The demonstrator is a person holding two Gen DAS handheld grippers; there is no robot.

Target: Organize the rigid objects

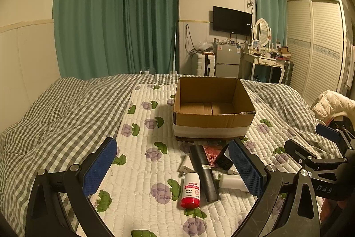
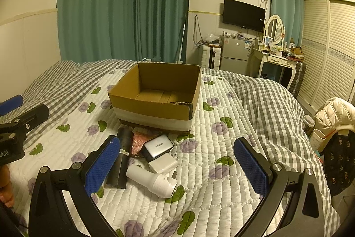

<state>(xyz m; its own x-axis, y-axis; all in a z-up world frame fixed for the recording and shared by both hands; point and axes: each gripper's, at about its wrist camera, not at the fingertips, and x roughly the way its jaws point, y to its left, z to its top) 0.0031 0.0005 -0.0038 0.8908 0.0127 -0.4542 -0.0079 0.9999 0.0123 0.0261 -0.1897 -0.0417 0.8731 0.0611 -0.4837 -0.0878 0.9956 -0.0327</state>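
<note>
An empty open cardboard box (image 1: pixel 214 123) (image 2: pixel 153 108) stands on the quilted floral mat on the bed. In front of it lies a pile: a white bottle with a red cap (image 1: pixel 190 190), a black tube (image 1: pixel 204 172) (image 2: pixel 121 170), a white cylinder device (image 2: pixel 153 181) (image 1: pixel 230 181), a white plug adapter (image 2: pixel 163 163), a grey-and-black charger (image 2: pixel 158 147) and a reddish pouch (image 1: pixel 210 153) (image 2: pixel 138 143). My left gripper (image 1: pixel 175 168) is open above the pile. My right gripper (image 2: pixel 177 166) is open, empty, above the adapter.
The bed has a grey checked duvet (image 1: pixel 55 112). A cream jacket on a chair (image 2: pixel 332 117) is at the right edge. The right gripper shows in the left wrist view (image 1: pixel 315 148). A fridge, dresser and wardrobe stand beyond the bed.
</note>
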